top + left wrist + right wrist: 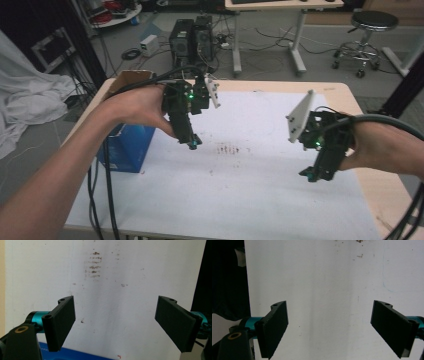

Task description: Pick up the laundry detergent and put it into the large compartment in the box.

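The white mat (240,190) lies bare mid-frame; we hold the left gripper (192,144) and right gripper (310,174) aloft, jaws spread, nothing begun.

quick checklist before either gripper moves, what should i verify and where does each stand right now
1. Left gripper open with nothing between its jaws: ok.
2. Right gripper open with nothing between its jaws: ok.
3. Both grippers held above the white sheet, apart from each other: ok.
4. Blue box at the table's left edge, close beside the left gripper, could be bumped: not ok.
5. Brown smudges on the sheet between the grippers, wet or dry: cannot tell.
6. Something on the sheet to pick up: not ok, only the marks are there.
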The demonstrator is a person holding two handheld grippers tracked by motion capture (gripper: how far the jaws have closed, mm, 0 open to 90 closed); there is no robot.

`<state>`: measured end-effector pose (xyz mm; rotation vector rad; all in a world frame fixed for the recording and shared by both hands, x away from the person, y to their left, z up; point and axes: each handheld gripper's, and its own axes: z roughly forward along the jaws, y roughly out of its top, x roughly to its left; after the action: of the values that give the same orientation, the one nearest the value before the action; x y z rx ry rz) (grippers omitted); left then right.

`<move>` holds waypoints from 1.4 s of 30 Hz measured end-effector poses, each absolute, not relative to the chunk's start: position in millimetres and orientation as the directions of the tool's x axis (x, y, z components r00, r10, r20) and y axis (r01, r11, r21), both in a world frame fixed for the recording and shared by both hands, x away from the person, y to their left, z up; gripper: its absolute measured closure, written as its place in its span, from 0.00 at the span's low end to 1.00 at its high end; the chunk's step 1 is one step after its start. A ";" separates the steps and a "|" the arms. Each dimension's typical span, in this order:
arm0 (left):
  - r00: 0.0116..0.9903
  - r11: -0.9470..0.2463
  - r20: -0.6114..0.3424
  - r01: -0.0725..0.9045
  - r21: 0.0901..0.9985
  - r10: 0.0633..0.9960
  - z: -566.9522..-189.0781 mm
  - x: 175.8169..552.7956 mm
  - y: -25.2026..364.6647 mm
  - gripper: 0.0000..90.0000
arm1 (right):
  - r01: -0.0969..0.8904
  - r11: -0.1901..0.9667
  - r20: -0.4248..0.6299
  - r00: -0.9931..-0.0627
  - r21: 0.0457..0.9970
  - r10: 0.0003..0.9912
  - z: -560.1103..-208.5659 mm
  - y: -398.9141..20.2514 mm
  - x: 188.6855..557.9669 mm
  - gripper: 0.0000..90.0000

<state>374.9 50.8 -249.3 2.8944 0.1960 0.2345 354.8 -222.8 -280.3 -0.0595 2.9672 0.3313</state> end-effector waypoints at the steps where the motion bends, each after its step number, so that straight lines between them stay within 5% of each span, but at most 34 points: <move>1: 0.980 -0.968 0.140 0.109 0.228 0.144 -253.7 373.8 47.3 0.19 | -0.055 0.975 -0.158 -0.987 0.214 -0.021 -280.5 -222.5 355.1 0.15; 42: 0.988 -0.981 0.113 0.082 0.178 0.103 -291.0 358.2 23.2 0.19 | -0.026 0.975 -0.191 -0.981 0.222 0.017 -278.4 -227.4 354.5 0.15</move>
<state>358.2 23.2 -291.0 2.9589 0.1381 0.1816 354.5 -227.4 -278.4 -0.0072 2.9298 0.3330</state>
